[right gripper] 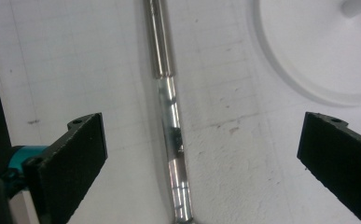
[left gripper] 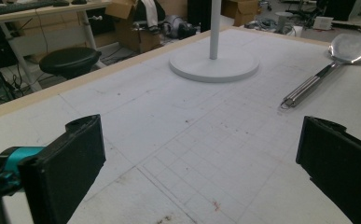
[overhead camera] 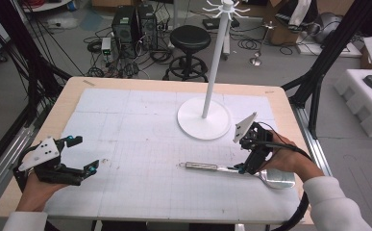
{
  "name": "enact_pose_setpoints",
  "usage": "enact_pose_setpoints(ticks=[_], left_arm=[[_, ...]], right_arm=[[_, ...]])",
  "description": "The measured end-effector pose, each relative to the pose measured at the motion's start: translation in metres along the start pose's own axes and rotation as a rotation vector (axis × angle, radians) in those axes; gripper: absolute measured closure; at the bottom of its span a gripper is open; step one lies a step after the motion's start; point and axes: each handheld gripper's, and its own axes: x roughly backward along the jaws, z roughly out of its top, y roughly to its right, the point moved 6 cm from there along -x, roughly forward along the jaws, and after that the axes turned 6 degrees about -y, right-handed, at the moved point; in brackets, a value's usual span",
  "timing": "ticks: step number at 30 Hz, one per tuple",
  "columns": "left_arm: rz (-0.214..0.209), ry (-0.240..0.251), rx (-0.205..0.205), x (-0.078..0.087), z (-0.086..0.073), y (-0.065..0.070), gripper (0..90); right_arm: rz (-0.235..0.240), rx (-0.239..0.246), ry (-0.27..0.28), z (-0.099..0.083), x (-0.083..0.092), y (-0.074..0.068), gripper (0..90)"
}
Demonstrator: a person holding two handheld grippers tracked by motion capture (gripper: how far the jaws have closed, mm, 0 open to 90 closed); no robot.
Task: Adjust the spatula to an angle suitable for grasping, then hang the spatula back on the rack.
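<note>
Unmarked steel spatula [right gripper: 171, 116] between spread right gripper [right gripper: 201, 154] fingers [right gripper: 71, 158]

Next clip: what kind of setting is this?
Probably a lab or workshop: computer towers and loose cables on the floor, cardboard boxes behind, and a gridded mat covering the work table.

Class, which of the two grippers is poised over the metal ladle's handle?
The right gripper: its open jaws straddle the ladle. The left gripper hovers far off.

The left gripper [left gripper: 199, 163] stands with jaws wide apart over the mat [left gripper: 169, 121]. Beyond it stands the stand base [left gripper: 214, 65]; right of the base lies the ladle [left gripper: 329, 65].
</note>
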Motion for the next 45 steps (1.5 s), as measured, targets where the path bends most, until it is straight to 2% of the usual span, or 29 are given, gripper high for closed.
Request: enact_pose_setpoints(ticks=[3,10,16,22,27,31,39,42,45], left_arm=[[-0.002,0.005,0.005,0.0,0.0,0.0,1.7],[-0.001,0.012,0.01,0.003,0.0,-0.002,1.7],[0.001,0.015,0.011,0.003,0.0,-0.003,1.7],[0.001,0.012,0.01,0.003,0.0,-0.003,1.7],[-0.001,0.014,0.01,0.003,0.0,-0.003,1.7],[-0.001,0.015,0.009,0.003,0.0,-0.003,1.7],[0.0,0.024,0.01,0.005,0.002,-0.003,1.7],[0.002,0.028,0.009,0.006,0.003,-0.004,1.7],[0.002,0.03,0.011,0.006,0.003,-0.004,1.7]], right_arm=[[-0.009,-0.004,0.024,0.007,0.007,0.0,0.0],[-0.035,0.009,0.034,0.023,0.02,-0.001,0.0],[-0.051,0.014,0.031,0.03,0.022,-0.001,0.0],[-0.044,0.018,0.026,0.033,0.021,-0.002,0.0],[-0.037,0.027,0.02,0.038,0.017,-0.002,0.1],[-0.053,0.036,0.02,0.044,0.014,-0.003,0.1],[-0.031,0.067,-0.001,0.064,-0.003,-0.009,0.1],[-0.025,0.089,-0.024,0.07,-0.01,-0.011,0.1],[-0.022,0.088,-0.035,0.073,-0.016,-0.012,0.1]])
